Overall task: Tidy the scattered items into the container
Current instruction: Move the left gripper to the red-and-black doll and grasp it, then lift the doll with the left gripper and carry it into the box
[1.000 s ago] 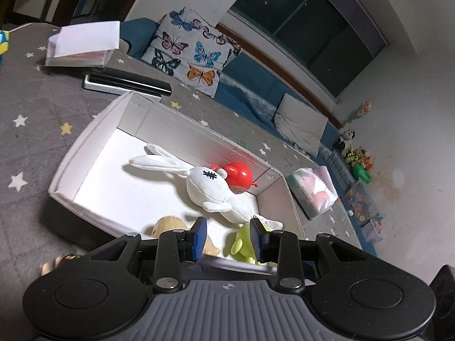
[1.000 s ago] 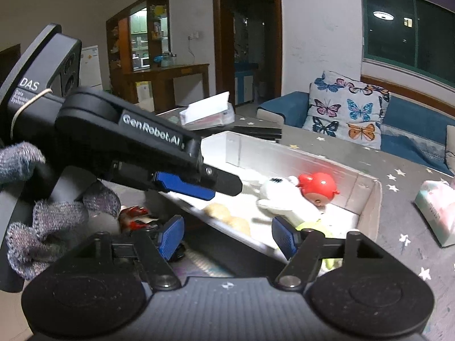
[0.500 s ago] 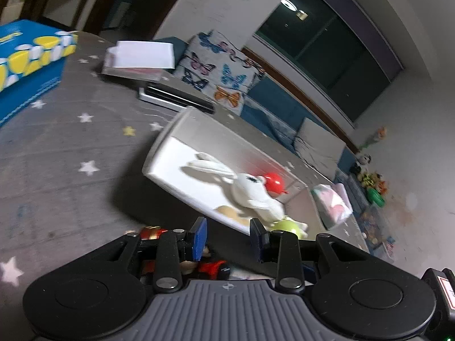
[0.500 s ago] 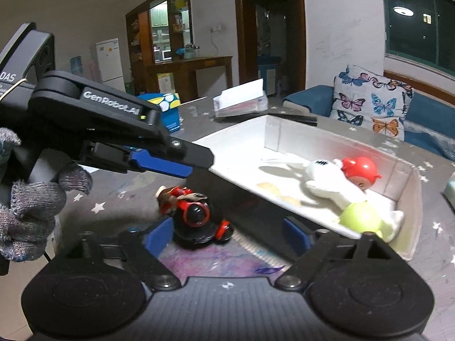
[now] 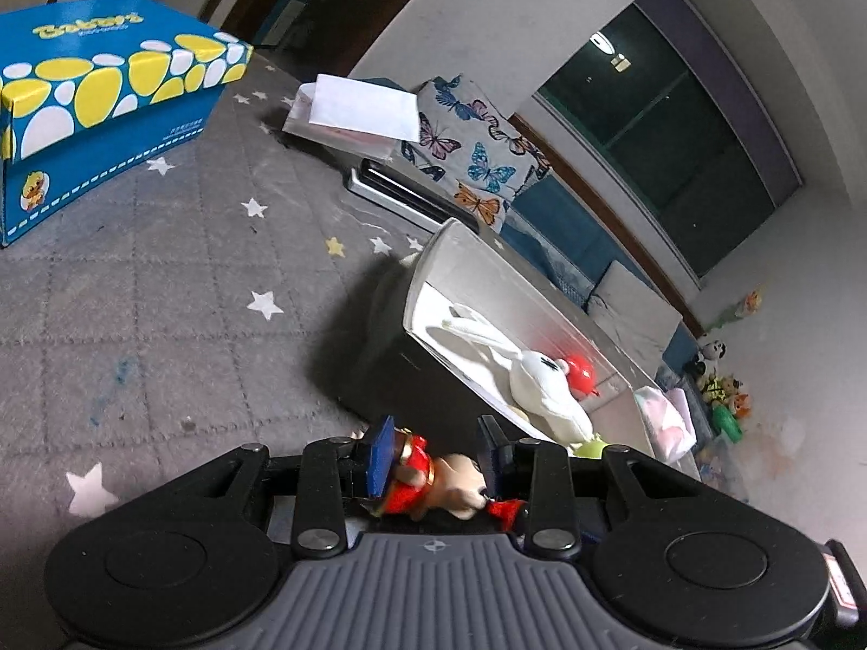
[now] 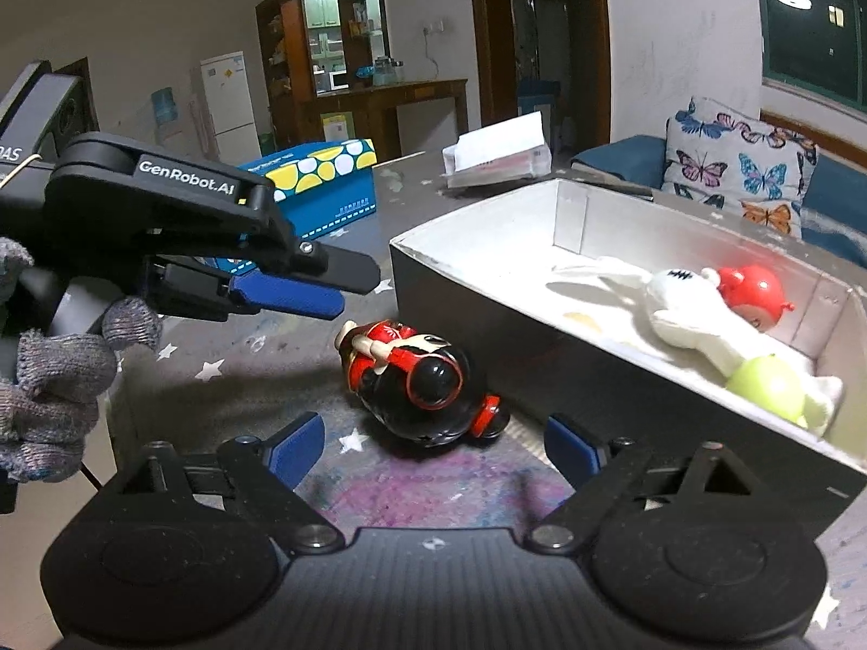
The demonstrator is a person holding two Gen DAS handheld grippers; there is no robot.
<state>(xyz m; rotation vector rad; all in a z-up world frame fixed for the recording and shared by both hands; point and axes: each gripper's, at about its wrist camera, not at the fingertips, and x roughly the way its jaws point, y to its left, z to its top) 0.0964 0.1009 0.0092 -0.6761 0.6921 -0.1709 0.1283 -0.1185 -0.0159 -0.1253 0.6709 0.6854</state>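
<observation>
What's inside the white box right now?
The white box holds a white plush rabbit, a red round-headed toy and a yellow-green toy. The near wall hides part of its floor, so anything lying there cannot be seen.

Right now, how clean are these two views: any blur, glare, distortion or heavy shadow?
Left wrist view: strong fisheye bending; sharp nearby, the white box casts a dark shadow on the star-patterned mat; a ceiling light reflects in the dark window. Right wrist view: dim indoor light, sharp on the red-and-black toy figure, which has a soft shadow below; corners vignetted.
</observation>
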